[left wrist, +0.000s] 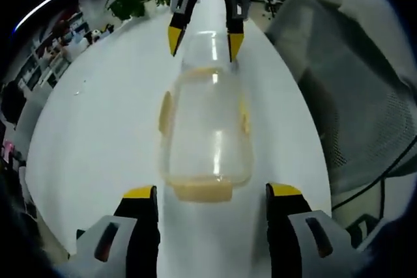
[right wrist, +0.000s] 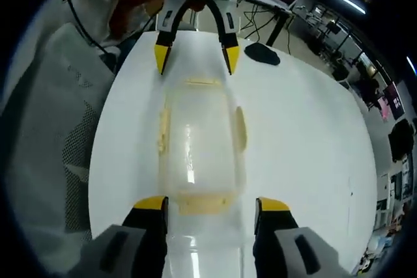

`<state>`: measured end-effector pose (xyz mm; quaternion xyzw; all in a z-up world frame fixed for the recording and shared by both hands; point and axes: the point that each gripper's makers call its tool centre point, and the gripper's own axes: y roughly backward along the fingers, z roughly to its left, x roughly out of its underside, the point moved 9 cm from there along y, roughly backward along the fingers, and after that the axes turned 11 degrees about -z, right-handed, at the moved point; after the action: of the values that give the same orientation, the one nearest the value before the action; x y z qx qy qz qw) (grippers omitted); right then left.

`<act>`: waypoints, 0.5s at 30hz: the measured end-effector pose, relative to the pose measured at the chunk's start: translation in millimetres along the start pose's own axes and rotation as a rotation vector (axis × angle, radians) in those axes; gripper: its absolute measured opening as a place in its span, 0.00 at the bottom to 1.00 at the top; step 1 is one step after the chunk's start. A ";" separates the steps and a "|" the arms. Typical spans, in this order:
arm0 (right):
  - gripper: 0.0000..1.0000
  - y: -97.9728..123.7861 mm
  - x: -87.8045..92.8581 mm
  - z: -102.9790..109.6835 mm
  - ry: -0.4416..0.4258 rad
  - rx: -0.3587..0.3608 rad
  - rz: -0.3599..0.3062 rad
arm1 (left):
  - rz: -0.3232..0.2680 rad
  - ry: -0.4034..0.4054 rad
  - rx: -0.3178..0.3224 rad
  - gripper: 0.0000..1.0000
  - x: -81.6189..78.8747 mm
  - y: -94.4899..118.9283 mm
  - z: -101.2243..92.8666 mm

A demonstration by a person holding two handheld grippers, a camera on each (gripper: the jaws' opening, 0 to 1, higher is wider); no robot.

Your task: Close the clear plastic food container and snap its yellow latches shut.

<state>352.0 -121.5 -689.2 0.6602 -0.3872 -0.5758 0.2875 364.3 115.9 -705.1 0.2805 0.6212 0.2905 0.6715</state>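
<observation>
Left claw (left wrist: 212, 192) stood wide open, empty, its tips flanking the near end latch (left wrist: 202, 190) of the clear container (left wrist: 207, 125) on the tabletop (left wrist: 98, 135). Right claw (right wrist: 208, 205) mirrored it, open at the opposite end latch (right wrist: 203, 202), probably positioned to press both ends shut.

surface: white table (left wrist: 98, 135) | on it: clear plastic container (left wrist: 207, 118), dark flat object (right wrist: 262, 53)

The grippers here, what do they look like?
Both look alike. The left gripper and the right gripper each have two black jaws capped with yellow tips, set in light grey housings with dark slots. Seen across the table, each has a pale body.
</observation>
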 end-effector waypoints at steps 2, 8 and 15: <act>0.51 -3.0 0.4 0.0 -0.006 -0.013 0.003 | 0.000 -0.003 0.001 0.63 0.2 -1.4 2.4; 0.44 -8.9 3.1 -3.0 -0.038 -0.032 0.019 | -0.007 -0.011 0.033 0.57 1.6 -5.6 4.1; 0.40 -14.2 6.1 -4.4 -0.047 -0.064 0.040 | 0.007 -0.004 0.044 0.54 3.8 -9.8 7.2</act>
<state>359.2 -119.4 -703.4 0.6290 -0.3883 -0.5973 0.3111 372.1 112.0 -714.3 0.2981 0.6253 0.2785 0.6653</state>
